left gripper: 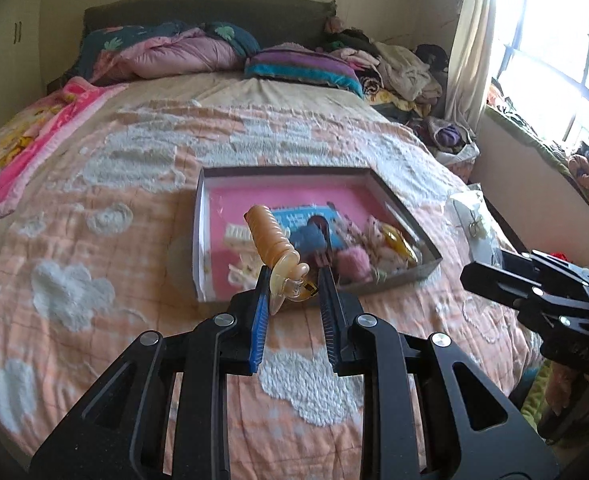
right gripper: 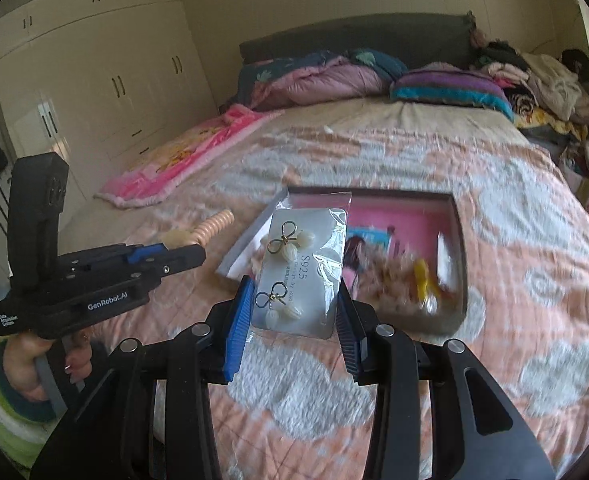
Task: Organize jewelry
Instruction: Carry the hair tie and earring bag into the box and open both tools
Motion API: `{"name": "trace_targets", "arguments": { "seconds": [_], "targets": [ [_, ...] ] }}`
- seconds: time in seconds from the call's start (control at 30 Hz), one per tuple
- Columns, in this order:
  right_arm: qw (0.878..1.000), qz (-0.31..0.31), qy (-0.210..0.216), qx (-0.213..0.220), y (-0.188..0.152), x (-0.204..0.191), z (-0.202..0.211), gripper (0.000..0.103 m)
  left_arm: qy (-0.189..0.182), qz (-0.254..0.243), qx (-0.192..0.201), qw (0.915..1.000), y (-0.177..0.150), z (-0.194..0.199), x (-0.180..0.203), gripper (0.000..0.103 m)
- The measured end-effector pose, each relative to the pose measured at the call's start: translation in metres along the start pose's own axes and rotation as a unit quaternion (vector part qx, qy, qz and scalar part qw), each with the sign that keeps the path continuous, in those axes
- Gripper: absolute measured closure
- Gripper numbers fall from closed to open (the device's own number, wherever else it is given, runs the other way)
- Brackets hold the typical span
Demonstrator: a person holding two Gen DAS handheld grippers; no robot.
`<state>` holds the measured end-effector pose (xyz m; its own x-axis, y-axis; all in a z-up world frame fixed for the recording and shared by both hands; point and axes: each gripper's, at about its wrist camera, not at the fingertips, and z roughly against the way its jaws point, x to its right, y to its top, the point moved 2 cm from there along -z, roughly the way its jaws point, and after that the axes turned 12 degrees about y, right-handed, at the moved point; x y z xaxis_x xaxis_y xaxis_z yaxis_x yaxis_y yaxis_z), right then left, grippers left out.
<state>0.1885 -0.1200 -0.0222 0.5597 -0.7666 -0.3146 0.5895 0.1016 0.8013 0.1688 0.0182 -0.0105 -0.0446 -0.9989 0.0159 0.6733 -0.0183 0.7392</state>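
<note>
In the left wrist view my left gripper (left gripper: 294, 280) is shut on the base of a peach ribbed hair clip (left gripper: 268, 236), which sticks up and to the left above the bed. Behind it lies an open grey box (left gripper: 286, 171) with a pink lining and several hair pieces inside. In the right wrist view my right gripper (right gripper: 294, 294) is shut on a white earring card (right gripper: 306, 264) in a clear bag, gripped by its side edges. That card (left gripper: 474, 220) and the right gripper (left gripper: 490, 264) also appear at the right edge. The left gripper (right gripper: 192, 254) with the clip (right gripper: 214, 224) is at the left, and the box (right gripper: 456, 240) behind.
The box lies on a peach and white quilt (left gripper: 134, 240). A pink blanket (right gripper: 182, 160) lies at the bed's left side. Pillows (left gripper: 302, 64) and a clothes pile (left gripper: 398, 68) fill the head end. A wardrobe (right gripper: 94, 80) stands left, a window (left gripper: 554, 60) right.
</note>
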Motion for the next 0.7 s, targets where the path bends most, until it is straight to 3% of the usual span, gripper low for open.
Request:
{"name": "trace_targets", "arguments": {
  "seconds": [0.3,0.7],
  "targets": [
    [0.999,0.011,-0.034,0.02,0.028,0.019,-0.001,0.065,-0.002,-0.002,0.005,1.0,0.024,-0.019,0.004,0.087],
    [0.996,-0.009,-0.082,0.012,0.034,0.068,-0.017,0.065,-0.007,-0.008,-0.019,0.9998,0.03,-0.062,0.015,0.087]
  ]
}}
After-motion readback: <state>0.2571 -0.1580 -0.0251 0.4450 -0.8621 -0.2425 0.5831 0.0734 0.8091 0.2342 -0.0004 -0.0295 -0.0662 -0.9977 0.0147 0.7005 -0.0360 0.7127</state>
